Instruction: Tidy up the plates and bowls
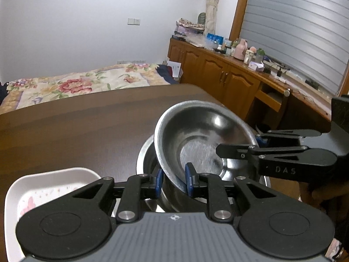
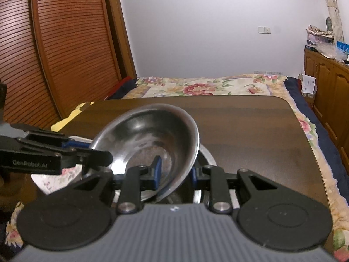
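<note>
A dark brown wooden table [image 1: 72, 126] fills the foreground of a bedroom, and every dish in play sits toward its near edge. Nearest the centre of that table's front edge, a wide round stainless-steel basin [image 1: 231, 170] rests flat, empty but for what is lowered into it. Tilted above it and partly inside its rim is a smaller round stainless-steel bowl [image 1: 196, 131], also empty, its polished inside catching the light. To the left of the basin on the table lies a white rounded-square plastic plate with a pink floral print [image 1: 54, 185], nothing on it.

The left gripper [image 1: 173, 182] pinches the steel bowl's near rim between its blue pads, one inside the wall and one outside. The right gripper [image 2: 175, 173] clamps the rim on the opposite side in the same way.

The bowl looks light, rigid and unbreakable, but its thin, smooth metal is likely slippery under a rim pinch, so a grip on two sides seems prudent. Nesting it in the basin appears close, though it is not yet seated.
</note>
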Tool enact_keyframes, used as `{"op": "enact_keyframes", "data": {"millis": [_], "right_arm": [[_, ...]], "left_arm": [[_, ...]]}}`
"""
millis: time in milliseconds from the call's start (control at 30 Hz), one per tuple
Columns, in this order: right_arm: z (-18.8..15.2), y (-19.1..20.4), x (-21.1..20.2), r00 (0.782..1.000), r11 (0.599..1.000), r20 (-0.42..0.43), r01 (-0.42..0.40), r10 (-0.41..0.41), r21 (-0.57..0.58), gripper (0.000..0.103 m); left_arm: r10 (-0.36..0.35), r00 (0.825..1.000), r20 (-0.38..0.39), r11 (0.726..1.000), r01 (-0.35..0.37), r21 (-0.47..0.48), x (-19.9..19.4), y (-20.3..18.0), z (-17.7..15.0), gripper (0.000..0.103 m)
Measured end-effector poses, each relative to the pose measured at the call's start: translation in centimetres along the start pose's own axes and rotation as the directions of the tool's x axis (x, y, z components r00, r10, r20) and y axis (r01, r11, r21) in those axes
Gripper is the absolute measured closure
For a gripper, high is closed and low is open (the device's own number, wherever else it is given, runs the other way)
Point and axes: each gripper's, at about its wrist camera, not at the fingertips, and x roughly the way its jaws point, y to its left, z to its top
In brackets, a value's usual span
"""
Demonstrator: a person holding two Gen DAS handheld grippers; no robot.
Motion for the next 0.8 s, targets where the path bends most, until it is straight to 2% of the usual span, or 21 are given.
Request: {"op": "enact_keyframes", "data": {"millis": [600, 800], "right_arm": [[-1.2, 1.1, 0.2, 0.997, 0.986, 0.016, 0.078, -0.077, -0.144, 0.074], [-1.3, 0.6, 0.1, 0.996, 0.985, 0.024, 0.083, -0.08, -0.151, 0.075]], "left_arm": [[0.032, 0.999, -0.015, 0.998, -0.031, 0.061, 0.8, -1.2, -0.7, 0.078], [0.048, 0.999, -0.003, 0.997, -0.047, 0.067, 0.8, -1.3, -1.2, 0.078]]}}
